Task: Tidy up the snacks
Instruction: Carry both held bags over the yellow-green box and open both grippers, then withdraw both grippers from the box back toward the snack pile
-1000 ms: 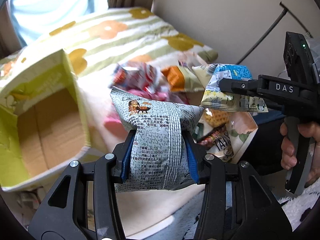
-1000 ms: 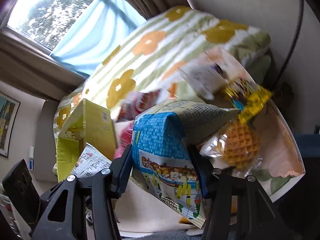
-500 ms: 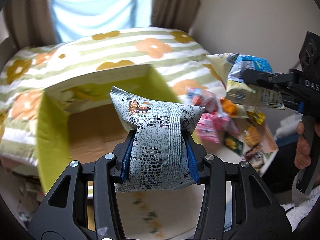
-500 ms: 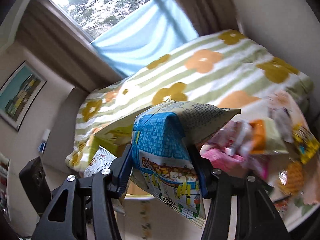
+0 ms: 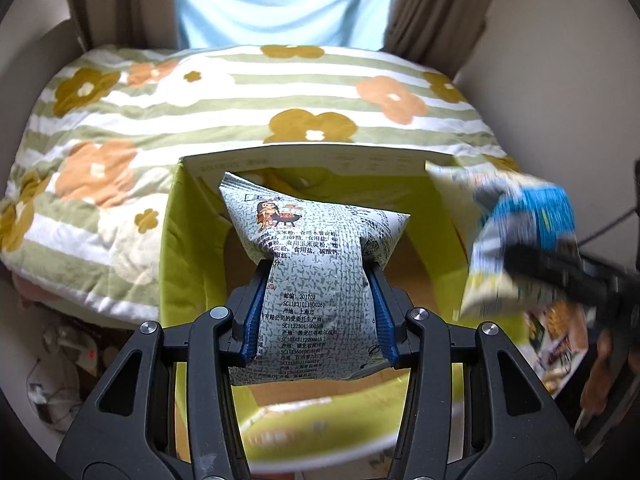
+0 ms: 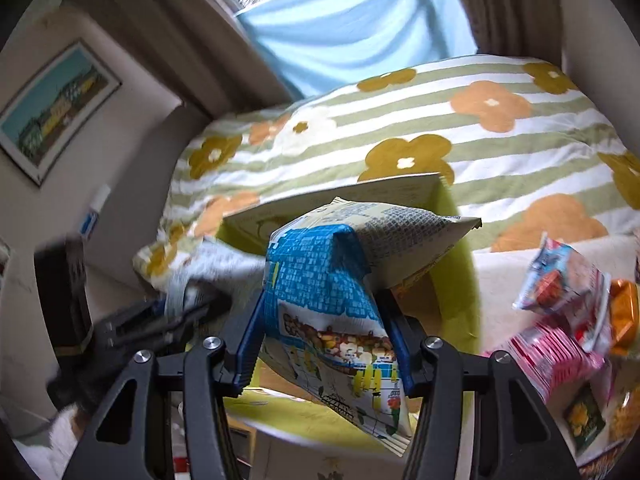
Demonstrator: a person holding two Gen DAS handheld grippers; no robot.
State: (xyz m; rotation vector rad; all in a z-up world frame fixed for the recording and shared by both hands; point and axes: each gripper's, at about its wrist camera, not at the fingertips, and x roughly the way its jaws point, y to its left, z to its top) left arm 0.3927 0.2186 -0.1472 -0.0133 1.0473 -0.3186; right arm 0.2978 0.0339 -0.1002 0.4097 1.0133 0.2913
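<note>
Open box (image 5: 192, 240) below, unobstructed

At the right of the left wrist view, the right tool (image 5: 560, 270) and its blue snack bag (image 5: 524, 240) are motion-blurred. The grey printed bag (image 5: 316, 280) hides much of the box floor (image 5: 408, 268); the snack pile (image 6: 568, 320) is cut off at the right edge.

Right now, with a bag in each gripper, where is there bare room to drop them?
The open box has room: its brown floor shows bare between the green walls, behind the grey bag in the left gripper. The flowered quilt beyond is free too. It is crowded right of the box, where loose snack packets pile up beside the blue bag in the right gripper.
</note>
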